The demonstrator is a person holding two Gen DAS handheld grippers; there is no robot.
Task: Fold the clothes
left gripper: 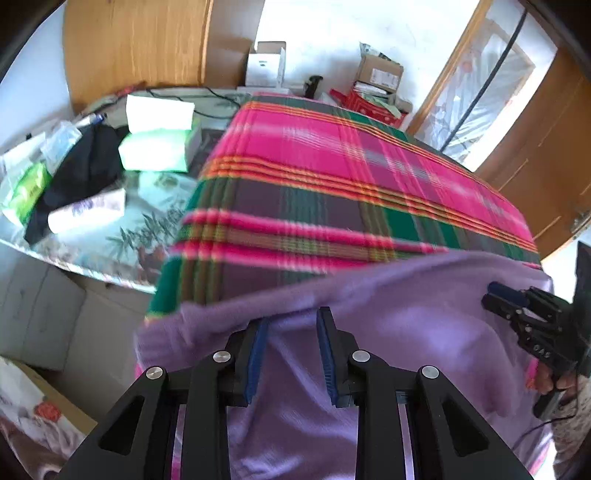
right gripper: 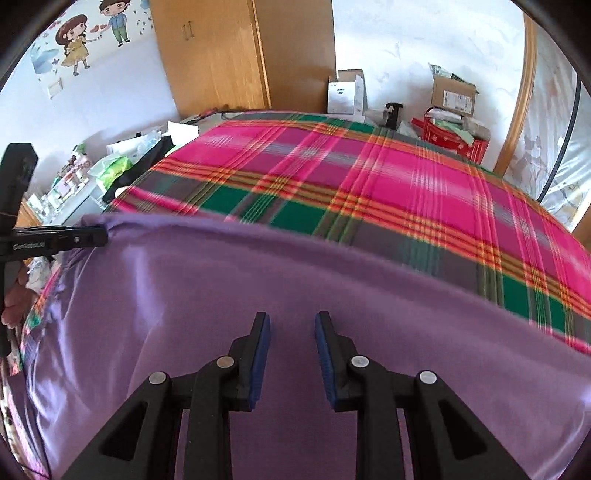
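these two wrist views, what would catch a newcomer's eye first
The loud pink, green and orange plaid cloth covering the bed fills the middle of both views. Draped across its near edge lies a soft purple garment, right under both claws. Far left in the right wrist view, a cartoon couple sticker decorates the wall.

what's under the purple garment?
The purple garment lies on the plaid blanket, which shows beyond its far edge. Whatever is beneath its middle is covered, as is what the blanket itself rests on.
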